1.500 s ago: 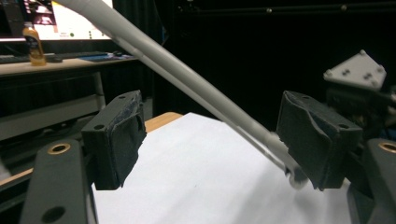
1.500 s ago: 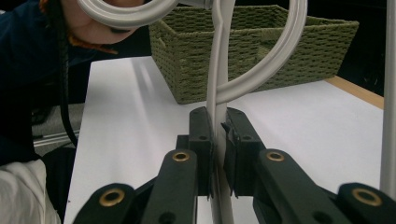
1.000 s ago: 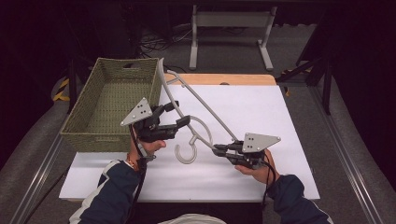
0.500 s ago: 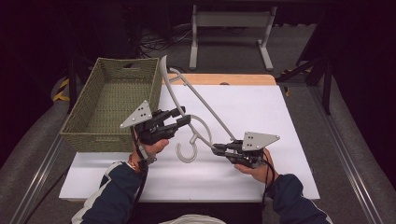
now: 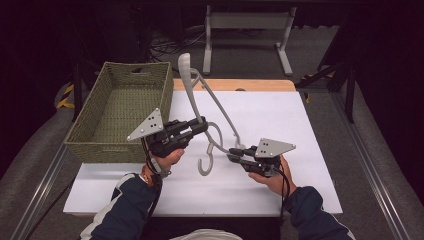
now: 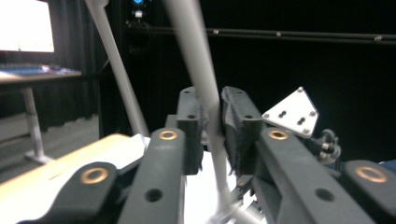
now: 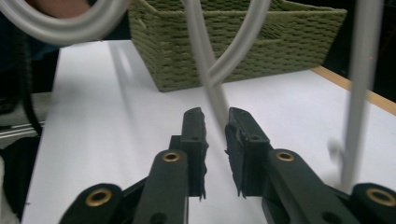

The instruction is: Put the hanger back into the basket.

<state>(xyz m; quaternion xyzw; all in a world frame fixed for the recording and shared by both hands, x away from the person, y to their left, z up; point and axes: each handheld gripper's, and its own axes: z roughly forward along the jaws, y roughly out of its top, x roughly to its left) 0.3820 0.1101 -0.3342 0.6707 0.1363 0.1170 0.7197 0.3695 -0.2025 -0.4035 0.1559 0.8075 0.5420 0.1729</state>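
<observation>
A grey plastic clothes hanger [image 5: 220,112] is held up over the white board, its hook [image 5: 205,167] hanging low near the front. My left gripper [image 5: 202,125] has just been closing and is now shut on one hanger arm [image 6: 196,56], which is pinched between the pads [image 6: 212,121]. My right gripper [image 5: 234,152] reaches in from the right at the hanger's neck. Its jaws [image 7: 215,126] have just been opening. The grey rod [image 7: 205,56] still runs between them with a thin gap on one side.
A woven green basket [image 5: 85,125] stands at the left on the board's edge, seen close behind the hanger in the right gripper view [image 7: 280,42]. The white board [image 5: 280,125] covers a wooden table [image 5: 240,85]. A metal stand [image 5: 247,20] sits on the floor behind.
The left jaws have closed onto the hanger arm. The hanger's top end has shifted slightly up and to the right. The right jaws have parted a little around the rod.
</observation>
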